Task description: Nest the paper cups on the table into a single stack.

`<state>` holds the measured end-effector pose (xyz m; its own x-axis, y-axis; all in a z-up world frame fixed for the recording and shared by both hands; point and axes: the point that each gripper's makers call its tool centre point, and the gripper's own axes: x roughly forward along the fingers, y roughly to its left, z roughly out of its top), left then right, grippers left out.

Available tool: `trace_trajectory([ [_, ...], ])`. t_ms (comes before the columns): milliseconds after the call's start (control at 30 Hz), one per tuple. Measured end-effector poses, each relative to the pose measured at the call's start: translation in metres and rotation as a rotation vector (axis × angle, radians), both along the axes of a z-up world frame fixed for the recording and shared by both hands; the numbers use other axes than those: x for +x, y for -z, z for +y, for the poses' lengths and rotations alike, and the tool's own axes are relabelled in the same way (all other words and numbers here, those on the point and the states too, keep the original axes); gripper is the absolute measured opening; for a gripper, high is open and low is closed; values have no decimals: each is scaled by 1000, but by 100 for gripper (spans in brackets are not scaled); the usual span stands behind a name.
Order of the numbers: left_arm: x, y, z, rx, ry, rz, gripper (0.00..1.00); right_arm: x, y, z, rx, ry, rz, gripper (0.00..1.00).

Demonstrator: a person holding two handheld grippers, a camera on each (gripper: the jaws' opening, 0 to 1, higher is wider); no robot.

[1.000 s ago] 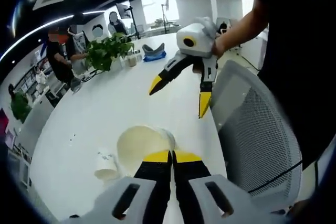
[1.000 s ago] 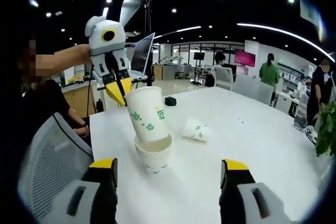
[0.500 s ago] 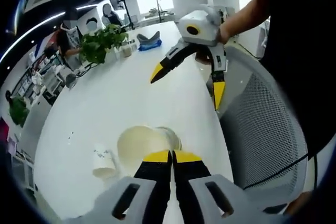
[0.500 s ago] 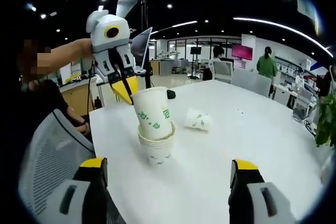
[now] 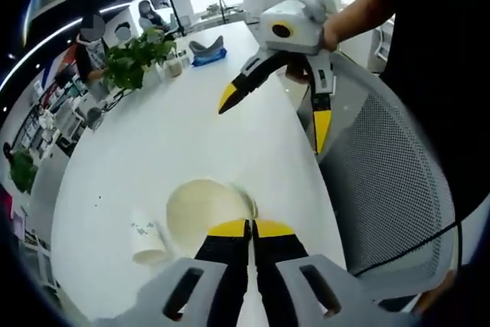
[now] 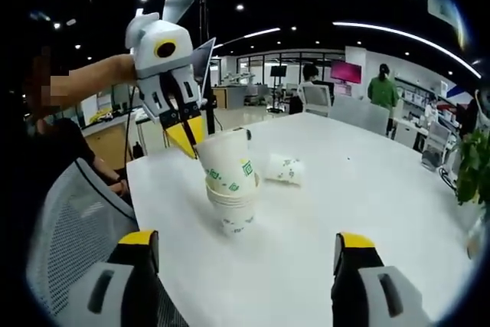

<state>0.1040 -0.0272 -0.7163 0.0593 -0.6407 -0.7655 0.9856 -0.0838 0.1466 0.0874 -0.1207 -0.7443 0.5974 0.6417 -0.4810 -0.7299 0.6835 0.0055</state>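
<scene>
Left gripper view: the left gripper (image 5: pixel 250 227) is clamped on the rim of the top cup (image 5: pixel 205 206), whose open mouth faces the camera. Over the last second the lower cups of the stack have slipped out of sight beneath it, so the cup has gone down. A loose cup (image 5: pixel 147 237) lies on its side on the table (image 5: pixel 176 128) just beside the stack. The right gripper (image 5: pixel 272 120) hangs above the table's near edge, jaws wide apart, holding nothing, a hand behind it.

Right gripper view: the right gripper's (image 6: pixel 245 246) own jaws stand far apart. The left gripper (image 6: pixel 188 139) comes in from the left, tilted down, pinching the top cup (image 6: pixel 227 162). A second ago that cup stood tall above the stack (image 6: pixel 233 208); now it sits deep inside, slightly tilted. Nesting looks nearly finished for this cup. The loose cup (image 6: pixel 286 170) lies near behind the stack, not yet nested.
</scene>
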Motion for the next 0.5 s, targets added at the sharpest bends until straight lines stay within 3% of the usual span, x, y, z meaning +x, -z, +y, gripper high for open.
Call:
trace_trajectory([
  [500, -1, 8, -9, 25, 32, 23, 0, -2, 3, -2, 5, 16, 12, 95],
])
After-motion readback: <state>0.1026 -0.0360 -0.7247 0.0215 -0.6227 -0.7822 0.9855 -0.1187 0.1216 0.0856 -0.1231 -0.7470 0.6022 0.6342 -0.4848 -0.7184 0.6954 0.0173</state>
